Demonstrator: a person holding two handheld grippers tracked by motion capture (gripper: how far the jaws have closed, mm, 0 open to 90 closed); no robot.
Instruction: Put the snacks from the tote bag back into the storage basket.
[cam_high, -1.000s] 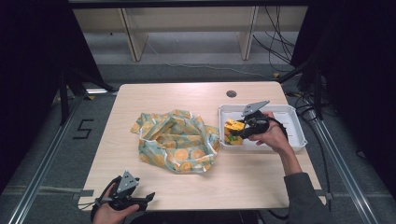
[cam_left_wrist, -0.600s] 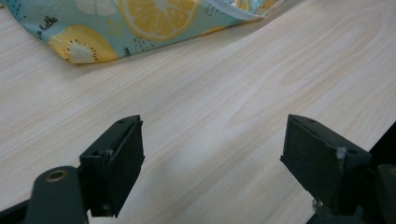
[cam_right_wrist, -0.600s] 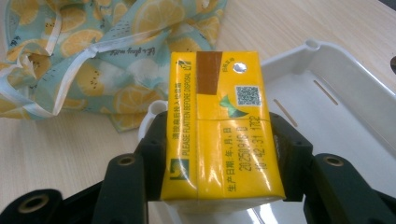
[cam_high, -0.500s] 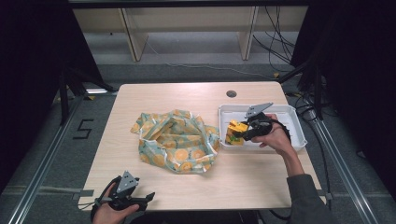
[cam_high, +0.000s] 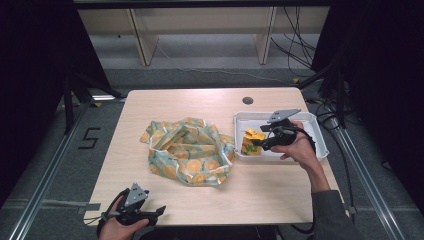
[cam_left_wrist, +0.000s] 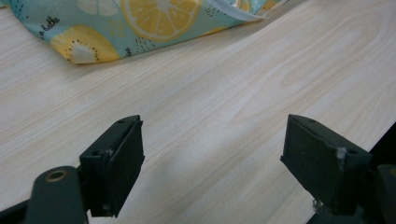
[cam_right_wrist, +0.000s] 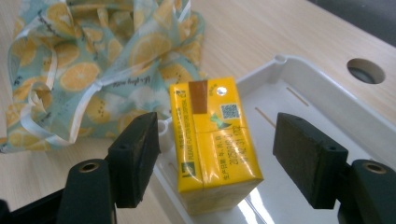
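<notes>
A yellow drink carton (cam_right_wrist: 212, 140) stands upright in the left end of a white tray (cam_right_wrist: 322, 98); from above the carton (cam_high: 253, 142) sits in the tray (cam_high: 320, 135). My right gripper (cam_right_wrist: 217, 156) straddles the carton with gaps on both sides; its jaws have just been opening and the pads (cam_right_wrist: 137, 156) are off it. From above that gripper (cam_high: 260, 143) reaches in from the right. A crumpled lemon-print cloth bag (cam_high: 190, 150) lies mid-table. My left gripper (cam_left_wrist: 212, 161) is open over bare wood at the front left edge (cam_high: 152, 212).
A round cable hole (cam_high: 247, 100) sits in the tabletop behind the tray. The bag's edge (cam_left_wrist: 135, 23) lies a little beyond my left gripper. Bare wood runs along the front edge. Shelving and cables stand on the floor behind the table.
My right gripper's jaws have spread apart from the yellow carton, which now stands free in the tray. The left hand has stayed in place.
</notes>
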